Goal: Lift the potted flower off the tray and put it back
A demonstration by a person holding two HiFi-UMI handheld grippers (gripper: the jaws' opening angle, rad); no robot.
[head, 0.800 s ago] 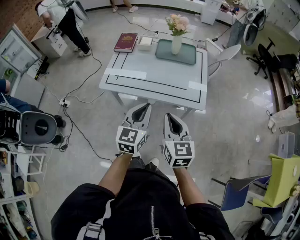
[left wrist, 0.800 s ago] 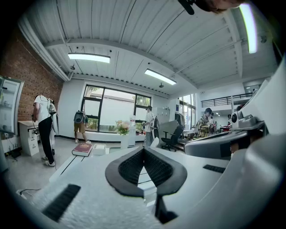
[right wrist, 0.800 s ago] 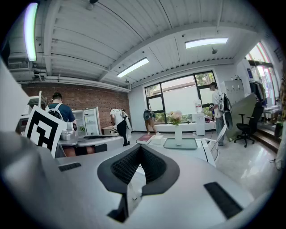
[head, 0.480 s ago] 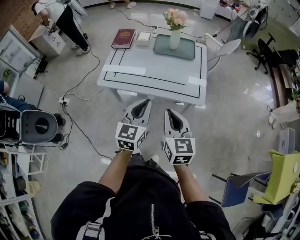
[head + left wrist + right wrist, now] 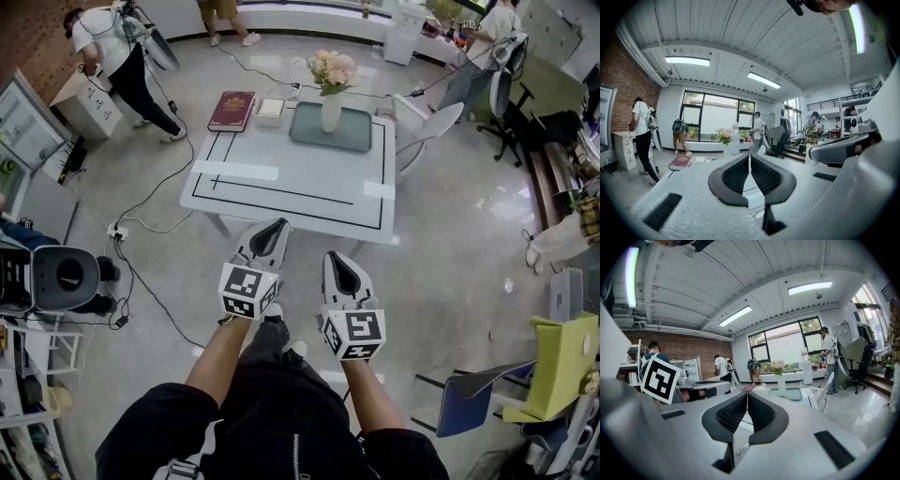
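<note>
The left tool (image 5: pixel 277 226) and right tool (image 5: pixel 335 259) are both closed, empty; at 12 o'clock, the flower (image 5: pixel 330 82) stands on the tray (image 5: pixel 357 137).

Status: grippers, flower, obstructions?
Left gripper, right gripper shut, empty, short of table. Flower upright on tray. Book, box left of tray, not in the way.

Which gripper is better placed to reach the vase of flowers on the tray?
Probably right: in the head view the right gripper lines up almost straight with the vase of flowers; the left gripper sits further aside.
</note>
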